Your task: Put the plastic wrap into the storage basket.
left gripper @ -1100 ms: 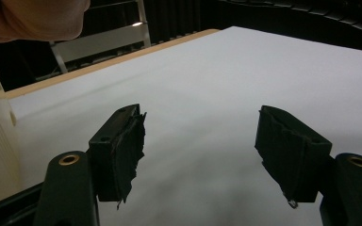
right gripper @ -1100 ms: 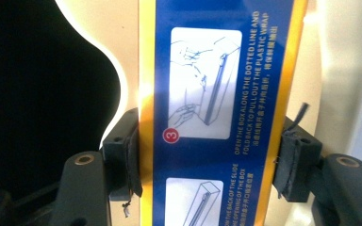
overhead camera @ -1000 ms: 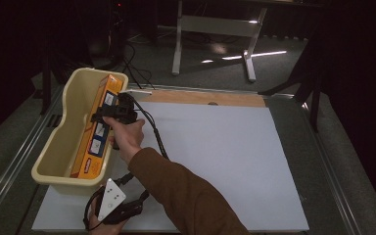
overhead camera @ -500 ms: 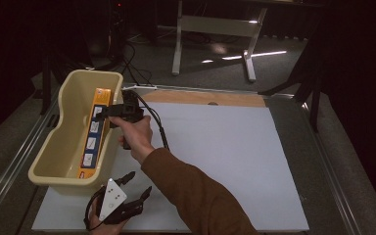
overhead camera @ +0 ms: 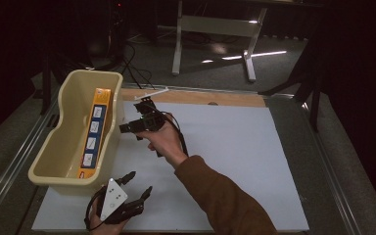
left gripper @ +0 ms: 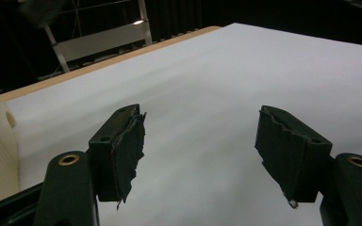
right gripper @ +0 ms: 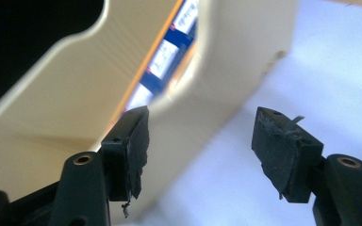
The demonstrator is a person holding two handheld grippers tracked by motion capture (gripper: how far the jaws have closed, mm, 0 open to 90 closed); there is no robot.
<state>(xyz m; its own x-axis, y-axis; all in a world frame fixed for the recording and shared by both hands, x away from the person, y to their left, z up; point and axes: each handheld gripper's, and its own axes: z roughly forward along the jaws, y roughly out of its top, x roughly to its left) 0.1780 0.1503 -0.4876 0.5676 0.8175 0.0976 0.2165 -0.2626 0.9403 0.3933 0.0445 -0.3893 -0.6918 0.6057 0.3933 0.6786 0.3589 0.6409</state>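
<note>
- Dark room behind; the white surface (overhead camera: 225, 147) lies bare through the middle of the frame, under the light.
- My right claw (overhead camera: 139, 117) hovers just beside the cream tub (overhead camera: 63, 142), jaws wide apart and holding nothing (facing the tub wall in the right gripper view).
- An orange box (overhead camera: 95, 129) lies lengthwise inside the tub at the left, likely already put away.
- My left claw (overhead camera: 134, 188) waits at the lower left, spread and empty, probably to leave room.

Cream tub (overhead camera: 54, 161), orange box (overhead camera: 94, 132) – blue-and-white panels, white sheet (overhead camera: 235, 147), black tools – brown sleeve (overhead camera: 225, 200)
</note>
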